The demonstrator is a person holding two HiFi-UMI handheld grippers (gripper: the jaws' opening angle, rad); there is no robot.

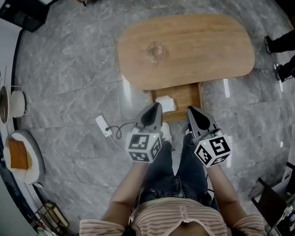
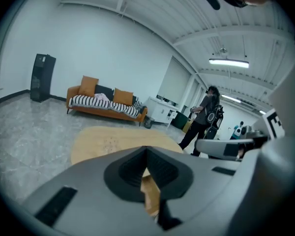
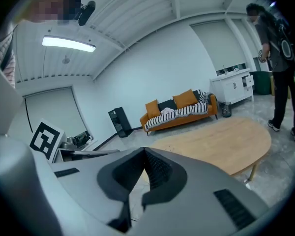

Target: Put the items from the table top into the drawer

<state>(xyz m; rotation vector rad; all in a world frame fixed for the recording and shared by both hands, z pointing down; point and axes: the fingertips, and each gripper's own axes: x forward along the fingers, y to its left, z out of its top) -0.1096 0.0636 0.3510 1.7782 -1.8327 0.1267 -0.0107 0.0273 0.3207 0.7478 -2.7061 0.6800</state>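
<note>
The oval wooden table (image 1: 187, 48) stands in front of me with a bare top that shows only a dark knot. Under its near edge a wooden drawer (image 1: 189, 96) is pulled out, with a white item (image 1: 166, 103) lying in its left part. My left gripper (image 1: 156, 108) hovers over the drawer's near left corner, jaws shut and empty. My right gripper (image 1: 191, 110) hangs beside it over the near right corner, also shut and empty. In the left gripper view the shut tips (image 2: 146, 149) point across the table (image 2: 103, 139). The right gripper view shows the same (image 3: 145, 151).
A white power strip (image 1: 103, 125) with its cable lies on the marble floor left of my legs. A person's feet (image 1: 278, 58) stand past the table's right end. An orange sofa (image 2: 105, 104) lines the far wall. A round cushion (image 1: 22, 156) sits at the left.
</note>
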